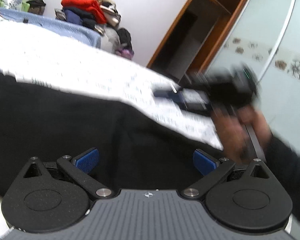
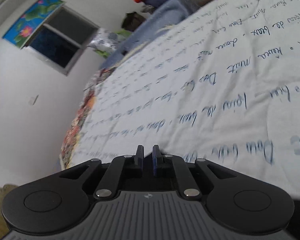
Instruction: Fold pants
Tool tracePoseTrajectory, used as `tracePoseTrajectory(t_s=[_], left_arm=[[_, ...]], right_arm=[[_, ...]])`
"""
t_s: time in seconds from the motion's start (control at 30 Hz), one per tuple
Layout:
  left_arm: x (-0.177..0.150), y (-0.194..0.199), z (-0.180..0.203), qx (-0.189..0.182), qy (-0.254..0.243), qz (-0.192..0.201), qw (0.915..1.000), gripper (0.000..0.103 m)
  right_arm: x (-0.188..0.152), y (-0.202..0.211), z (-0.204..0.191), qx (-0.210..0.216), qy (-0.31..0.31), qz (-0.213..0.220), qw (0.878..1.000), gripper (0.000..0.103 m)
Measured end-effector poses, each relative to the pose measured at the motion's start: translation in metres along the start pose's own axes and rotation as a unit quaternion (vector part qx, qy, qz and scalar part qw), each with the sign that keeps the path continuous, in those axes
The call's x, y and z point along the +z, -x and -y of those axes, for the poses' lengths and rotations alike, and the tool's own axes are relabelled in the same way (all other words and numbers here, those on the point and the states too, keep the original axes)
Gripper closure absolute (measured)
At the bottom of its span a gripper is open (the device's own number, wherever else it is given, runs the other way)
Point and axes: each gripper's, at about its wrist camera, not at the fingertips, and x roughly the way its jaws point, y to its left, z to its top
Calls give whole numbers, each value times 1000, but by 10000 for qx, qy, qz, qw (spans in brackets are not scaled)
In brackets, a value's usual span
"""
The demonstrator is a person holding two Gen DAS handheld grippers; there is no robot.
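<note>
1. On the white bedspread, printed with lines of handwriting, the black pants are laid out flat, presumably so that a fold can be made against a broad, even surface.
2. Above the dark cloth the left gripper is held with its blue pads spread wide and nothing between them (a stance that suits reaching for a hem or waistband, it may be judged).
3. Over the bare bedspread the right gripper is seen with its jaws nearly together, a narrow gap left, and no cloth caught; in the left view it appears blurred, carried by a hand beyond the pants' far edge.
4. Of the pants only a smooth black expanse with a gently curved edge is shown; legs, seams and waistband cannot be made out.
5. No fold can be told yet.
</note>
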Motion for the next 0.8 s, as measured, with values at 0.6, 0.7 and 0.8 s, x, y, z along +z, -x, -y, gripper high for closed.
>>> tracePoseTrajectory(t_s=[0.6,0.7,0.8], left_arm=[[41,-98,-40,2470,-882,-844,9613,0],[45,-53,-39,2354,-462,-805,9675,6],[30,14,-53,1886,244,-153,9816,0]], right_arm=[[-45,-9,49,-988,-309,337,9941,103],[-56,5,10,-1442,358,606,9870,96],[-96,17,-45,-1516,1821,679,9692,85]])
